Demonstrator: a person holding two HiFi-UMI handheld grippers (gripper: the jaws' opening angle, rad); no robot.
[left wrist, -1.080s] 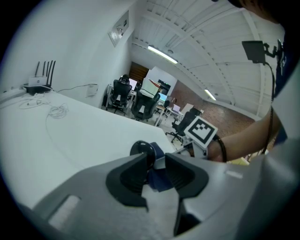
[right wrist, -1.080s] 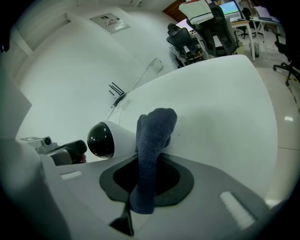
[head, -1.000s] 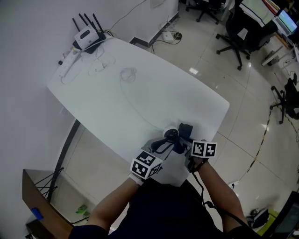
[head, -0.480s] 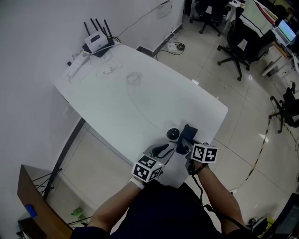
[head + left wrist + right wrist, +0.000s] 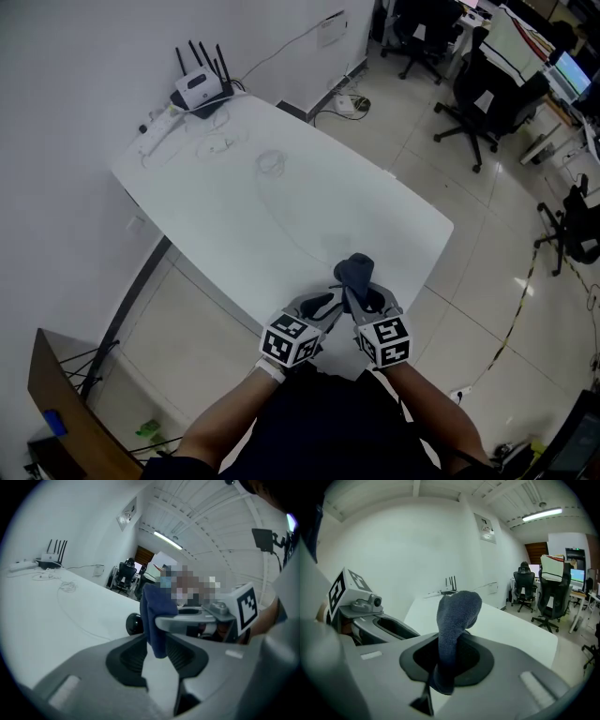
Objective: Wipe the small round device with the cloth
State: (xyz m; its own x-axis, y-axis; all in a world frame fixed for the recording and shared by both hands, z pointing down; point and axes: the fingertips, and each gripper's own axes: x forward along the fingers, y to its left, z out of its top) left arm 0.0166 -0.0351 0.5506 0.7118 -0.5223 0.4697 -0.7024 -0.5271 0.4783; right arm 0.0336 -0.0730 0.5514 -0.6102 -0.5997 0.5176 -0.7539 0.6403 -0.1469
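My right gripper point(image 5: 360, 294) point(image 5: 447, 660) is shut on a dark blue-grey cloth point(image 5: 354, 270) point(image 5: 457, 611), which sticks up out of its jaws above the near end of the white table point(image 5: 281, 206). The small round black device point(image 5: 134, 624) sits on the table just beyond the cloth in the left gripper view; the cloth hides it in the head view. My left gripper point(image 5: 323, 305) point(image 5: 154, 641) stands beside the right one, open. The cloth's lower end point(image 5: 157, 644) hangs in line with its gap, and the pads do not press on it.
At the table's far end stand a white router point(image 5: 200, 89), a power strip point(image 5: 157, 122) and a loop of thin cable point(image 5: 270, 161). Black office chairs point(image 5: 473, 84) stand on the tiled floor to the right. A wooden board point(image 5: 56, 403) lies lower left.
My right gripper has risen and rolled with the cloth, which now stands over the device. My left gripper has drawn back a little from the device.
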